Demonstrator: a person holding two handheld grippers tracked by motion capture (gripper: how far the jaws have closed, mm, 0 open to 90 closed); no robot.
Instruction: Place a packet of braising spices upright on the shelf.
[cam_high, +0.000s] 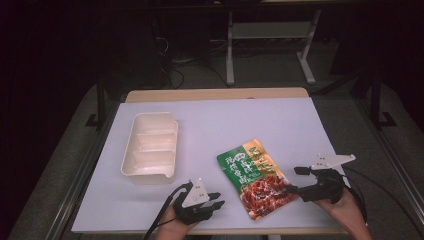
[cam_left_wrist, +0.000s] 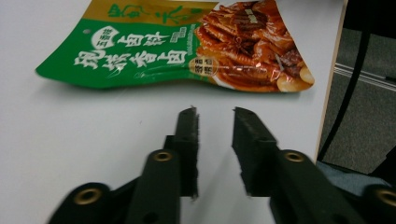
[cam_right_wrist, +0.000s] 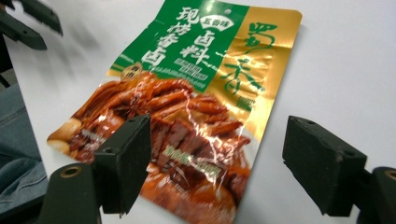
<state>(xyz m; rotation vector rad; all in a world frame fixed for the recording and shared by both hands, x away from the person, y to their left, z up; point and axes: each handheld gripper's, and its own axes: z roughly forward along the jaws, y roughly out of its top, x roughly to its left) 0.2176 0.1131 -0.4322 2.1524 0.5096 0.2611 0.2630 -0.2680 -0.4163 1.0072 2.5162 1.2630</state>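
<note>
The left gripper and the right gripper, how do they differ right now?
The left gripper has its jaws drawn near together, with a narrow gap and nothing between them; the right gripper has its jaws spread wide. The left gripper stops short of the seasoning packet, while the right gripper reaches over the packet's red end without pinching it. Both are black, hand-held, and low over the white table.

Green-gold snack pouch (cam_high: 256, 177), seemingly flat
</note>
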